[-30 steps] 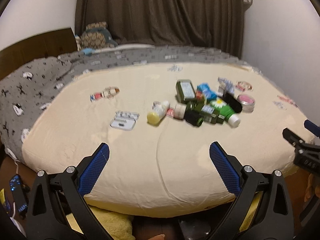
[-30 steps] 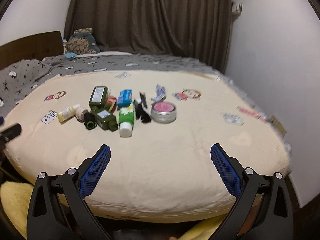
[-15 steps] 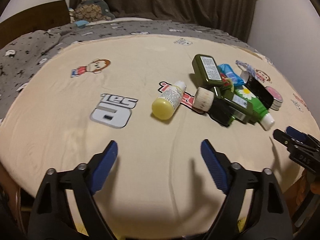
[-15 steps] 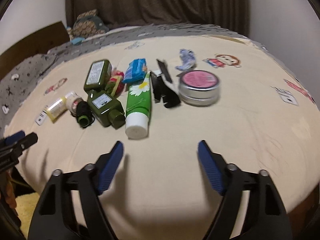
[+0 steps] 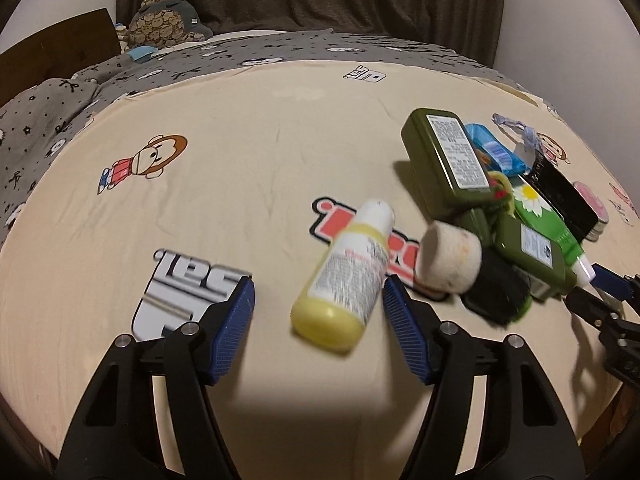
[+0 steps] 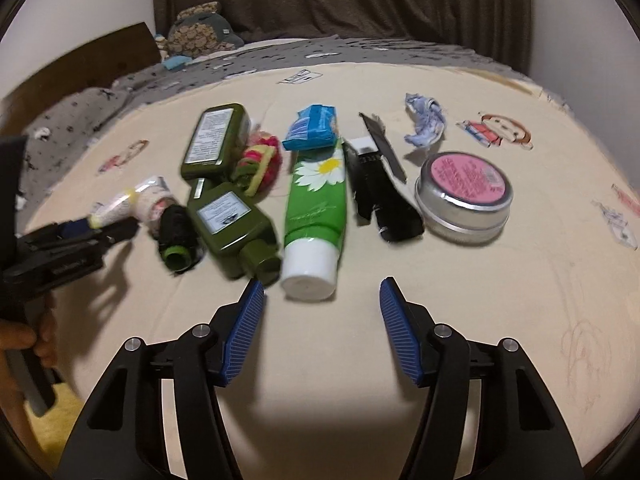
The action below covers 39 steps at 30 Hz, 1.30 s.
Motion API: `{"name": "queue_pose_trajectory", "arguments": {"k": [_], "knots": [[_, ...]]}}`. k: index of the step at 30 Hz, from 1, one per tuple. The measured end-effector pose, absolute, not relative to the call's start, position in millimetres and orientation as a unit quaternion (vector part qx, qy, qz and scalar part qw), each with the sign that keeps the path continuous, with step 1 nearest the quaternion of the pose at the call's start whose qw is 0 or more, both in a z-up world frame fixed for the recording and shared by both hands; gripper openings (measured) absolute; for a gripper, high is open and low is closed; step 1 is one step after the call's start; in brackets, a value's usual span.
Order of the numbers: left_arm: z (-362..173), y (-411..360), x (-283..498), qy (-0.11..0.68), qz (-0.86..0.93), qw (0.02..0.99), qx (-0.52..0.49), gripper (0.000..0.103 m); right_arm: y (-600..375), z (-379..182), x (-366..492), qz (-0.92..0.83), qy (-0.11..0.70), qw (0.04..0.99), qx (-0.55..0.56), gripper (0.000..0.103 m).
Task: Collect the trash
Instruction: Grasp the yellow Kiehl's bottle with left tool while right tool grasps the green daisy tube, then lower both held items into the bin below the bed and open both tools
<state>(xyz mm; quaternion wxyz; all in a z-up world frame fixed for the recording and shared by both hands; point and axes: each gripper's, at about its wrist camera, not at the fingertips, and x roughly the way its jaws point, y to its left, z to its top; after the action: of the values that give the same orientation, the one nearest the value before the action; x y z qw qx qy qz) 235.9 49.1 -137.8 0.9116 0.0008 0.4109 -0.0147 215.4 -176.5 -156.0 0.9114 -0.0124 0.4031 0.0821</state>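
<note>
Over the last second I have brought both grippers down and forward across the bed (image 5: 248, 168) to the near edge of the trash pile, narrowing both from full spread; both jaws are closing now and grasp nothing. On the left gripper (image 5: 318, 312), the right pad sits against the flank of the yellow bottle (image 5: 344, 276), while the left pad stands clear; no grip yet. On the right gripper (image 6: 322, 312), the white cap of the green tube (image 6: 316, 208) lies just ahead of the pads, untouched. I judge the pickups imminent and nothing collected. Beyond, the pile lies packed: two olive bottles (image 6: 230, 220), a blue packet (image 6: 314, 128), a black item (image 6: 380, 196) and a pink-lidded tin (image 6: 464, 196). A crumpled wrapper (image 6: 424, 124) lies farthest.
</note>
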Motion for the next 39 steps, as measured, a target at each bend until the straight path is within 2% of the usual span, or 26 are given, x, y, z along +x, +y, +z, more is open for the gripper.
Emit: {"name": "queue_pose_trajectory", "arguments": {"k": [11, 17, 18, 19, 20, 21, 28, 39], "knots": [[-139, 47, 261, 0.411, -0.023, 0.911, -0.003, 0.062, -167, -156, 257, 0.081, 0.413, 0.907, -0.006, 0.063], [-138, 48, 273, 0.421, -0.032, 0.906, -0.007, 0.043, -163, -160, 283, 0.089, 0.425, 0.901, 0.001, 0.063], [-138, 48, 272, 0.422, -0.032, 0.906, -0.008, 0.038, -164, -159, 283, 0.090, 0.425, 0.901, -0.001, 0.060], [-138, 49, 272, 0.423, -0.033, 0.905, -0.008, 0.033, -163, -159, 283, 0.089, 0.424, 0.901, -0.003, 0.049], [-138, 49, 271, 0.424, -0.033, 0.905, -0.009, 0.033, -164, -159, 281, 0.091, 0.424, 0.901, -0.006, 0.042], [-138, 49, 269, 0.424, -0.035, 0.905, -0.010, 0.032, -166, -158, 277, 0.093, 0.423, 0.901, -0.007, 0.041], [-137, 40, 224, 0.423, -0.040, 0.905, -0.006, 0.031, -182, -155, 222, 0.111, 0.412, 0.904, -0.015, 0.041], [-135, -2, 112, 0.411, -0.072, 0.909, -0.012, 0.031, -206, -145, 125, 0.135, 0.382, 0.914, -0.035, 0.040]]}}
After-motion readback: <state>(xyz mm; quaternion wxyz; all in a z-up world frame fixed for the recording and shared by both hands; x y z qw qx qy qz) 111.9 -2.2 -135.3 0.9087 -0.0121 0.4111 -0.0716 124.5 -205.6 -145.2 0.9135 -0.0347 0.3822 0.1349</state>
